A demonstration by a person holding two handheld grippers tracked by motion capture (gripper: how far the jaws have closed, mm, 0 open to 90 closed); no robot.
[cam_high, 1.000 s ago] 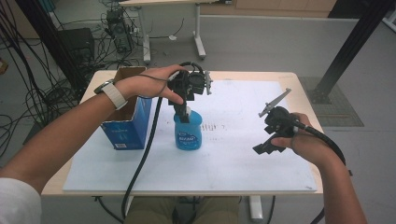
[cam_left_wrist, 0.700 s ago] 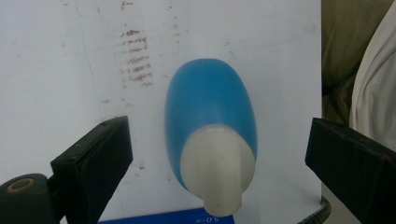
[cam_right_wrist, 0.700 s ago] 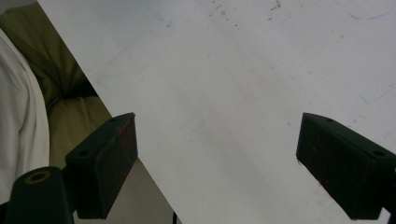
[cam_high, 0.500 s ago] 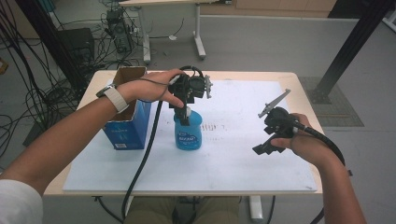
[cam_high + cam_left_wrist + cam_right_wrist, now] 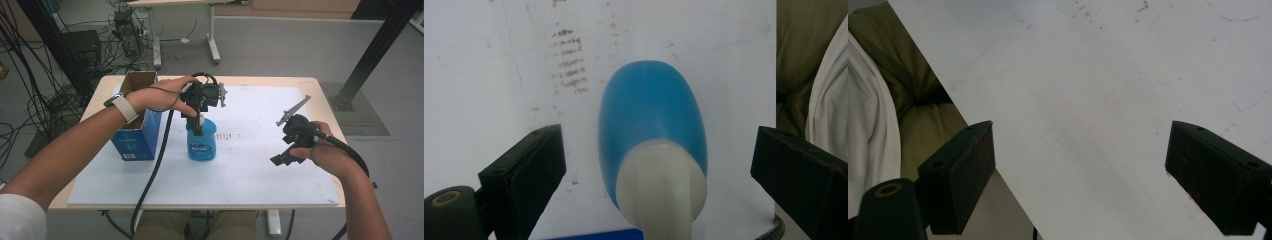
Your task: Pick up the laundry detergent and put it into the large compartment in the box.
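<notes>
Bottle position: the blue bottle [image 5: 202, 142] is standing upright on the white board [image 5: 250, 165], just beside the blue carton [image 5: 137, 135].
Left gripper: the left gripper [image 5: 656, 165] is hovering directly above the bottle, jaws spread wide on either side of the white cap [image 5: 661, 192], touching nothing.
Right gripper: the right gripper [image 5: 1080, 170] is hanging over bare board, well apart from the bottle, jaws spread wide and holding nothing.
Handling: the bottle is looking like smooth rigid plastic, probably light and somewhat slippery; a tall body is likely tipping if nudged sideways.
Grip point: the narrow neck under the cap, or the flat sides of the body, is appearing the safest hold.
High view: it is showing the carton, the label and both hands.
Left gripper view: it is showing the cap between the jaws and brown smudges [image 5: 569, 62] on the board.
</notes>
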